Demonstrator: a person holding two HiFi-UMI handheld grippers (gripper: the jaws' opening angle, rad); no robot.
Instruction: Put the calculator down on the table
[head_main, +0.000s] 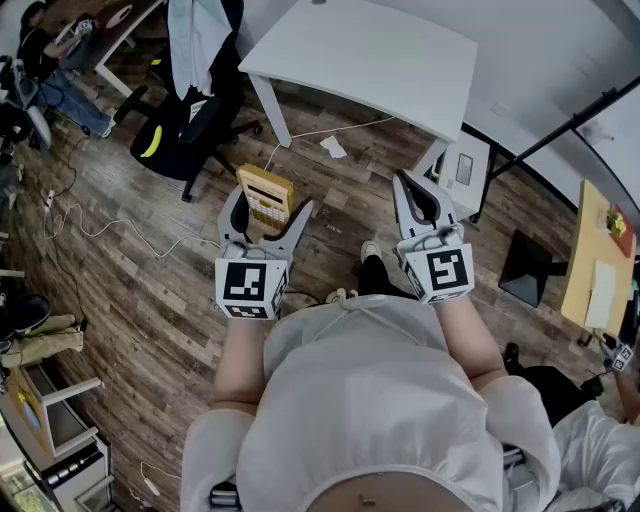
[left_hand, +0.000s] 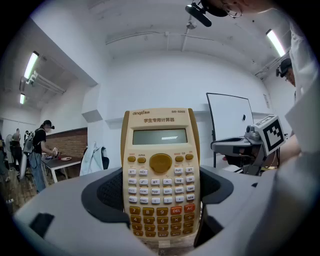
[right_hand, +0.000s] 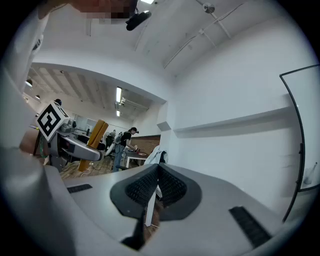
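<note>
A tan scientific calculator (head_main: 265, 197) stands upright in the air between the jaws of my left gripper (head_main: 270, 207), which is shut on its lower sides. In the left gripper view the calculator (left_hand: 160, 170) faces the camera, screen on top, with the dark pads (left_hand: 107, 190) pressed against both edges. My right gripper (head_main: 412, 192) is held level beside it, shut with nothing in it; its pads (right_hand: 170, 190) meet in the right gripper view. There the calculator (right_hand: 95, 137) also shows at the left. Both grippers hover over the wooden floor, short of the white table (head_main: 370, 50).
A black office chair (head_main: 180, 130) with a jacket on it stands left of the table. A small white cabinet (head_main: 462, 170) sits by the table's right leg. Cables (head_main: 100, 230) trail over the floor at left. A wooden desk (head_main: 600, 260) is at far right.
</note>
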